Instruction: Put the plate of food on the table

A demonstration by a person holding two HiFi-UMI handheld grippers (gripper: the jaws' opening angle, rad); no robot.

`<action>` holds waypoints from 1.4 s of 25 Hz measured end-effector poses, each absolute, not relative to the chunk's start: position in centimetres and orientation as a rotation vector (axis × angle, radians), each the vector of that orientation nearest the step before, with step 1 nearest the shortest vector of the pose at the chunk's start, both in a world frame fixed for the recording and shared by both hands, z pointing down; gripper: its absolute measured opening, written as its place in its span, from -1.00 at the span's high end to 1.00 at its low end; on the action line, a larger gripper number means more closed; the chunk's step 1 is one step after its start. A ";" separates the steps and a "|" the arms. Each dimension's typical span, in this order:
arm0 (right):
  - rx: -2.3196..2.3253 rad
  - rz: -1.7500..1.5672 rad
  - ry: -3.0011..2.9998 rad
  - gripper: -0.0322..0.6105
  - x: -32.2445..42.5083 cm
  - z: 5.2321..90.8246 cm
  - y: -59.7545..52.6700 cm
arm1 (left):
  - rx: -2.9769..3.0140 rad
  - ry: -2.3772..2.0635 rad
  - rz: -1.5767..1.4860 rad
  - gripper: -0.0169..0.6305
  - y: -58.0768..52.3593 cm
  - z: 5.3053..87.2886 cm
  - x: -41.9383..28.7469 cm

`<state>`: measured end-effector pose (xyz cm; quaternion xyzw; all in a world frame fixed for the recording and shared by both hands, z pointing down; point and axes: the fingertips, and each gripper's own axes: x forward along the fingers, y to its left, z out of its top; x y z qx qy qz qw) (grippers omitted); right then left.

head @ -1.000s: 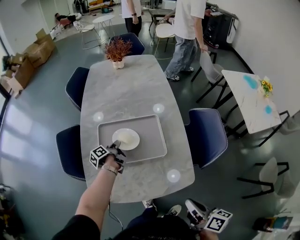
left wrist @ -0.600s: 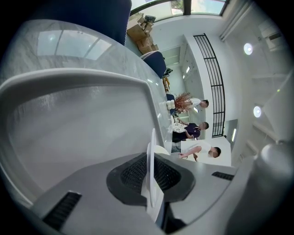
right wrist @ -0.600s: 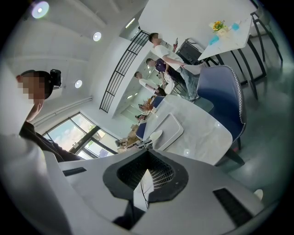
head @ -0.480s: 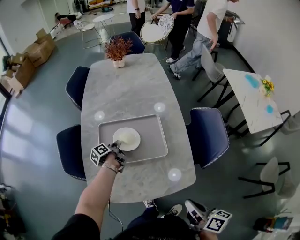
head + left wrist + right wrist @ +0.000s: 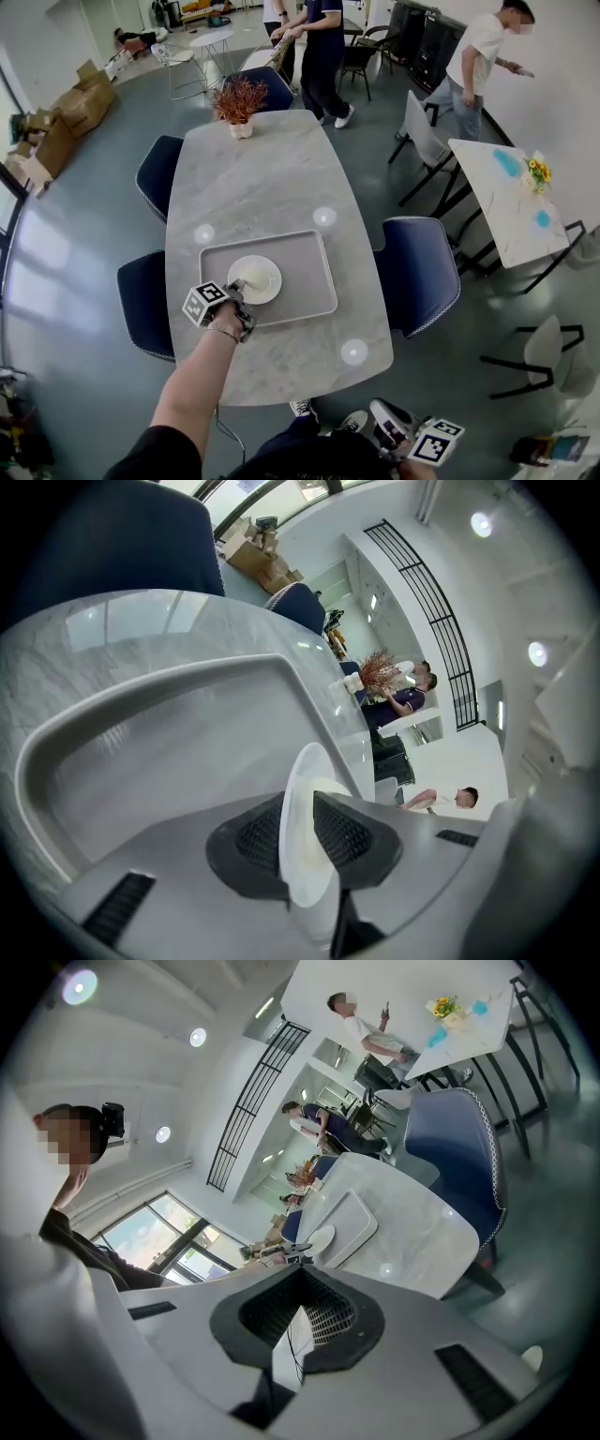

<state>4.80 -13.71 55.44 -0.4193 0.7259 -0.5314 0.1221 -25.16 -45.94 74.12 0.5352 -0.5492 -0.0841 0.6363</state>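
The plate (image 5: 255, 279) lies flat on the grey tray (image 5: 305, 267), in its left half, with a pale lump of food toward the plate's near-left side. In the left gripper view the plate (image 5: 302, 771) is seen edge-on, its rim standing between the two dark pads (image 5: 248, 841).

The left hand-held gripper (image 5: 236, 293) reaches over the tray's near-left rim. Its jaws are opening and letting go of the plate's rim, which is between them (image 5: 300, 844).

The tray sits on the near half of the marbled tabletop (image 5: 262, 178), closer to the left edge than the right.

At the far end of the tabletop stands a small pot with a reddish dried plant (image 5: 238, 100). Dark blue chairs (image 5: 420, 272) are drawn up around it.

The right hand-held gripper (image 5: 386, 418) hangs low by our legs, off the near right corner of the tabletop and well apart from the tray. In its own view the jaws (image 5: 298, 1312) are clenched together with nothing between them.

Several people (image 5: 323, 56) stand beyond the far end of the tabletop. A second, white table (image 5: 506, 206) stands to the right.
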 end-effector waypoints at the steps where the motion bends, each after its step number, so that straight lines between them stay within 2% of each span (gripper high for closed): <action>1: -1.220 -1.551 2.116 0.87 4.9 55.4 -13.7 | 1.230 -1.259 -0.182 0.74 -45.9 74.0 -25.2; 4: -1.210 -1.554 2.107 0.87 5.0 55.5 -13.8 | 1.239 -1.293 -0.124 0.57 -45.7 73.9 -25.5; 9: -1.190 -1.552 2.107 0.87 5.2 55.4 -14.1 | 1.260 -1.340 -0.044 0.14 -45.6 73.8 -26.2; 27: -1.001 -1.549 2.229 0.87 5.0 55.5 -14.4 | 1.428 -1.401 -0.092 0.16 -40.7 69.7 -29.3; 30: -0.935 -1.553 2.268 0.87 5.0 55.4 -14.4 | 1.467 -1.418 -0.091 0.39 -39.2 68.1 -29.5; 33: -0.890 -1.561 2.298 0.87 5.3 55.2 -14.0 | 1.503 -1.417 -0.131 0.83 -37.8 66.5 -29.4; 34: -0.882 -1.563 2.302 0.87 5.6 55.2 -13.8 | 1.518 -1.408 -0.146 0.91 -37.3 66.1 -29.2; 35: -0.874 -1.563 2.303 0.87 5.9 55.1 -13.6 | 1.534 -1.395 -0.160 0.91 -36.8 65.7 -28.8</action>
